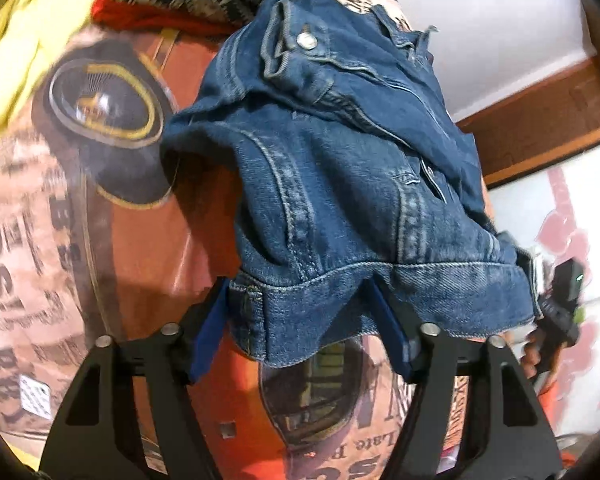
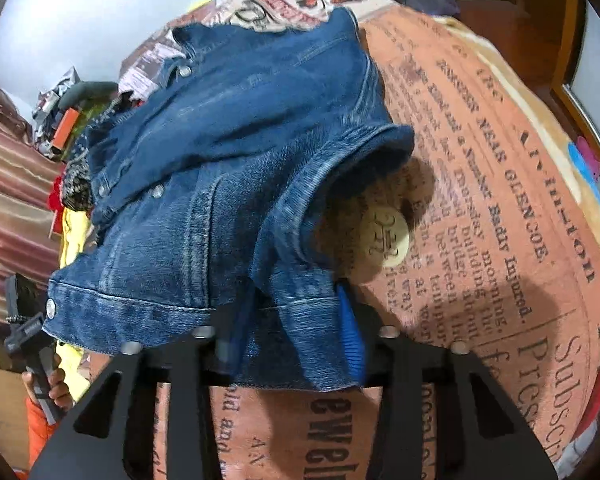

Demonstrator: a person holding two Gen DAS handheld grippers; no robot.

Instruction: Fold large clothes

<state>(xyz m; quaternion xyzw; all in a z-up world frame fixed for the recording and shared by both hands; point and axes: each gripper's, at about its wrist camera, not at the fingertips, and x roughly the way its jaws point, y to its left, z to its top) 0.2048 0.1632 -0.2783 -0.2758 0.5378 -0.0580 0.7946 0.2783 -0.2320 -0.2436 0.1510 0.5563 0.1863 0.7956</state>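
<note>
I have the jacket (image 1: 340, 184) bunched on the bed (image 2: 480, 208), its hem nearest me. My left gripper (image 1: 304, 336) straddles that hem, fingers apart; my right gripper (image 2: 296, 332) pinches it. Pulling one-handed could skew the fold.

Denim jacket (image 1: 340, 200) hem lies between the left gripper's (image 1: 304, 332) jaws (blue-padded).

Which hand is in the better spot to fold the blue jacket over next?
Probably the right. The right gripper has its jaws pinched close on the denim jacket hem, with bare bedspread beside it. The left gripper has its jaws much wider around the hem, so its hold looks less sure.
</note>
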